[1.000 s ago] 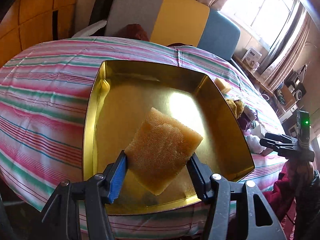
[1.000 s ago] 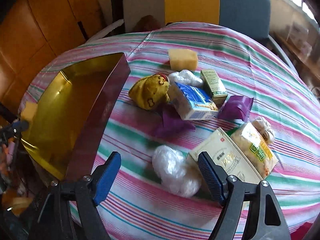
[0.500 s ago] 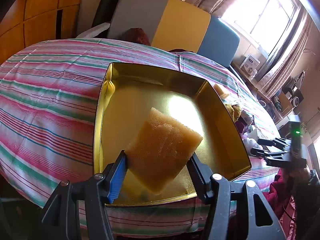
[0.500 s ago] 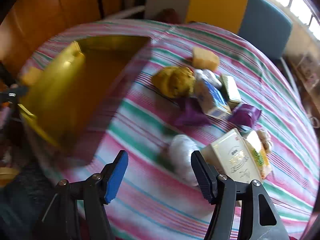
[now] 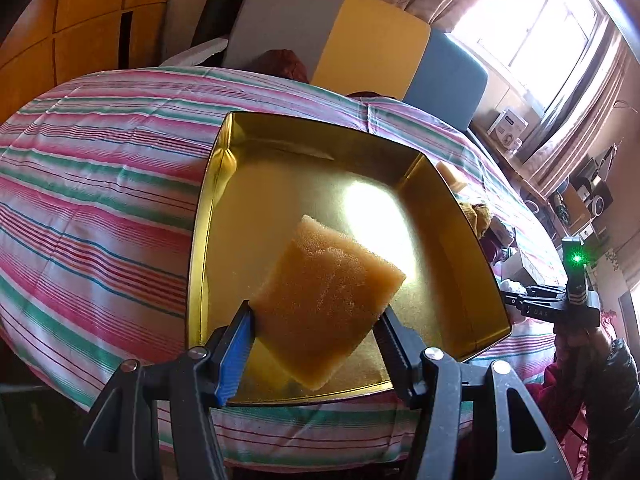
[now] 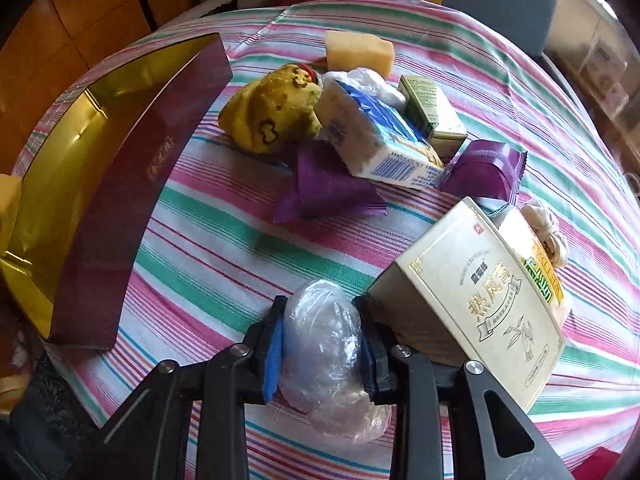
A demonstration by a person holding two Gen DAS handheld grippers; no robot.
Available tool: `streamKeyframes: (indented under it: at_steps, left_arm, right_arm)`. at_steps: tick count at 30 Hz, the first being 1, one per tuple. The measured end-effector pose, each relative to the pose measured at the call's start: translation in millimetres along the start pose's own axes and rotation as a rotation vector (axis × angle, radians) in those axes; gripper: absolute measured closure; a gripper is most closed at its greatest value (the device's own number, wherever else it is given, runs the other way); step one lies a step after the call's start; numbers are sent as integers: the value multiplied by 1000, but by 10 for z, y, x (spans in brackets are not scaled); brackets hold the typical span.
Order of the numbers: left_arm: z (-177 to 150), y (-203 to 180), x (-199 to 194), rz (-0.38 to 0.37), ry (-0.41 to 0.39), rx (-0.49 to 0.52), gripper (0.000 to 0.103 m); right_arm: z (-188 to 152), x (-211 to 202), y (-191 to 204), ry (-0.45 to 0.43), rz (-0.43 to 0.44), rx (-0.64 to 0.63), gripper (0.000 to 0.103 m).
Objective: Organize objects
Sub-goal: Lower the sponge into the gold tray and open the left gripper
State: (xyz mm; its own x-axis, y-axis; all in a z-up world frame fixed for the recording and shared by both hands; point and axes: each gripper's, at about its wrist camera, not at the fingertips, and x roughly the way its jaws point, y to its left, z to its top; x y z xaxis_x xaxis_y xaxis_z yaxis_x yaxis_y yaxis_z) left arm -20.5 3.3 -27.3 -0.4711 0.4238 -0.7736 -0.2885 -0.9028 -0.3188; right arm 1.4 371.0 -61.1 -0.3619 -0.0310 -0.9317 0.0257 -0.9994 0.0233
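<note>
My left gripper is shut on a yellow sponge and holds it above the near part of the gold tin box, which is empty inside. My right gripper is shut on a clear plastic-wrapped bundle at the table's near edge, right beside a cream carton. The tin stands left of it, maroon outside. The right gripper also shows at the right edge of the left wrist view.
On the striped tablecloth lie a yellow pouch, a blue-and-white pack, a green box, purple wrappers, a second sponge and a yellow-green packet. A sofa stands behind the table.
My right gripper moved down and forward and closed on the plastic-wrapped bundle; it was open before. My left gripper keeps hold of the sponge over the tin and drew back slightly.
</note>
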Motion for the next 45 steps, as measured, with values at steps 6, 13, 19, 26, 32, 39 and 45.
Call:
streamKeyframes:
  at_steps: [6,13,19,26,32,39,45]
  left_arm:
    - [47,1,-34,16,-17,-5,43]
    - [338,26,-30,45,-29,-22,43]
    - [826,9,242,118,-27,1,43]
    - [1255,206,830,177,54,-125,43]
    - [1392,274,1162,244,80,-182,39]
    - [1413,200,1362,315,92,-152,31]
    - [1407,154,1158,320,79,-110,27]
  right_arm:
    - [1,7,-36,-3,17,18,70]
    - [-2,-22,87,-18,-50,-60,71]
    - [5,-6,143,-23,-60,-70,71]
    - [6,16,162,-27,-67,-79,71]
    - [-10,16,194,-29,-67,-82,71]
    - [3,12,211,-30,-63,-82,70]
    - [30,21,205,-29,-60,-79,70]
